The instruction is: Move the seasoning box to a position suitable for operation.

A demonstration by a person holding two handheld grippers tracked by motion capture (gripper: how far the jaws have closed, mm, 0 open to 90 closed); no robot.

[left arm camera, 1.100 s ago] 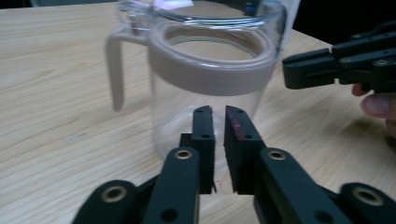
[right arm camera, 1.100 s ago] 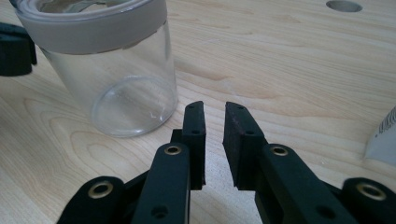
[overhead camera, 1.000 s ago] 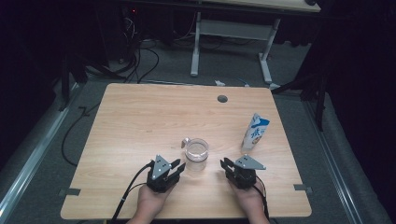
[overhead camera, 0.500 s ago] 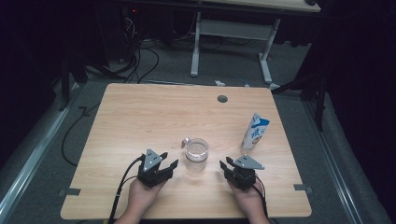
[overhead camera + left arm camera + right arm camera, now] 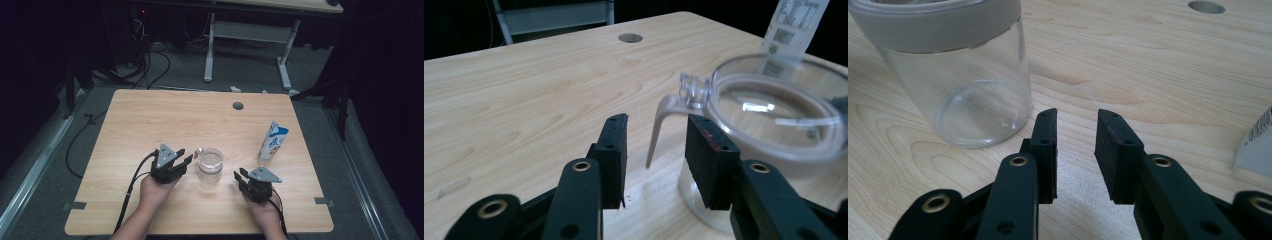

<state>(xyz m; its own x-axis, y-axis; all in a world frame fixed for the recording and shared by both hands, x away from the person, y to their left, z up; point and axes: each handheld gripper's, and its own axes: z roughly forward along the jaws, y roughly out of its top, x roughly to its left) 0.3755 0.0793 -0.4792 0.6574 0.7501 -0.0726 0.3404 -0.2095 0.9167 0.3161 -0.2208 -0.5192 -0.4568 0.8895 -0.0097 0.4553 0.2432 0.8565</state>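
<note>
A clear glass pitcher (image 5: 210, 165) stands on the wooden table (image 5: 150, 120), between the left gripper (image 5: 180, 159) and the right gripper (image 5: 240, 175). Both have just been closing their jaws, with nothing between them. Beyond the right gripper stands a milk carton (image 5: 273, 141).

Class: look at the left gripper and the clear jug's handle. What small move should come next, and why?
Probably ease the left gripper forward and close it on the jug's handle. The handle already stands in the gap between the jaws, untouched, and the jug stands upright beside the gripper.
</note>
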